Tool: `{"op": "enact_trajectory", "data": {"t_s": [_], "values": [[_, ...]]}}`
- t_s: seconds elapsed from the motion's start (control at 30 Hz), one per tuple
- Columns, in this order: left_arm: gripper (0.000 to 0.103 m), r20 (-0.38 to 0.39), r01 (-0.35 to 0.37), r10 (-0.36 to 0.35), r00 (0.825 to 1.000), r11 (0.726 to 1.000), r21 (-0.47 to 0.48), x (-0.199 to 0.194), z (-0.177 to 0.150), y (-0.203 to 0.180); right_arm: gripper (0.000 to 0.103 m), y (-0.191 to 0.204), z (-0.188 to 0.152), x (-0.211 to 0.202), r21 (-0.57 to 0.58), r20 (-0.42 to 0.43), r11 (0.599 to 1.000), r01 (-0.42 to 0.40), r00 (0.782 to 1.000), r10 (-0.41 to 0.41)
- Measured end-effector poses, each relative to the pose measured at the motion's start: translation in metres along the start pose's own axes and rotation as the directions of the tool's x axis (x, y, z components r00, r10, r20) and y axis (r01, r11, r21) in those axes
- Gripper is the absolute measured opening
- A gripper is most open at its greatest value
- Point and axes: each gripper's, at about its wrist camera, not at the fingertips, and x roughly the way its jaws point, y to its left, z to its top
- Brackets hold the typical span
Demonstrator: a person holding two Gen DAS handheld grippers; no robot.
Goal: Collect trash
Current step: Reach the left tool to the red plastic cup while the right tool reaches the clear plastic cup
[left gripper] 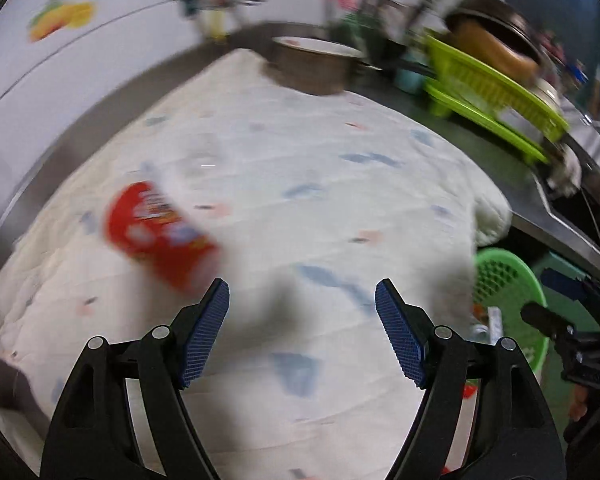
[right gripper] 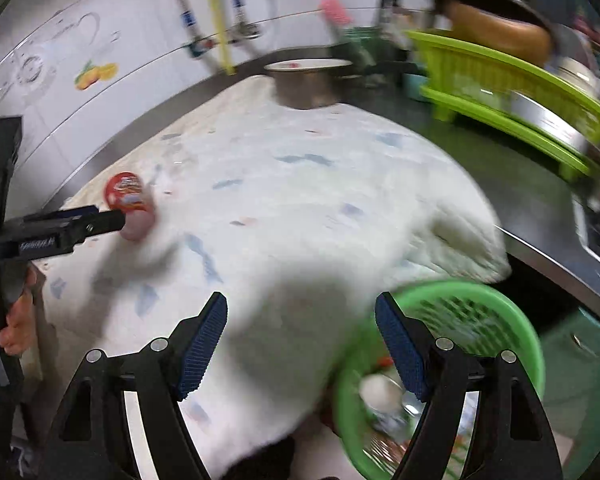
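Note:
A red snack can [left gripper: 160, 236] lies on its side on the white patterned cloth [left gripper: 284, 184], ahead and left of my left gripper [left gripper: 302, 300], which is open and empty. The can also shows in the right wrist view [right gripper: 130, 198], just past the left gripper's fingers [right gripper: 100, 220]. My right gripper [right gripper: 301, 312] is open and empty above the cloth's near edge. A green mesh basket [right gripper: 500, 308] with trash in it sits below the counter edge, under the right finger. It also shows in the left wrist view [left gripper: 508, 280].
A metal bowl [left gripper: 312, 64] stands at the cloth's far end. A lime green dish rack [left gripper: 488, 92] with pans stands at the back right, with a sink [left gripper: 580, 208] beyond it. A white tiled wall [right gripper: 100, 40] runs along the left.

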Motion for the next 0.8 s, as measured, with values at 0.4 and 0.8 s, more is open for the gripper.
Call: {"op": "enact_trajectory", "data": {"t_s": [0.4, 0.8], "values": [[0.078, -0.012, -0.12, 0.121, 0.993, 0.967, -0.225, -0.01, -0.018, 0.116, 0.073, 0.091, 0.099, 0.11, -0.163, -0.053, 0.975, -0.154, 0.988, 0.147], [0.082, -0.03, -0.142, 0.14, 0.99, 0.932, -0.333, -0.007, -0.024, 0.153, 0.073, 0.162, 0.161, 0.214, -0.297, -0.102, 0.931, -0.212, 0.977, 0.19]]}}
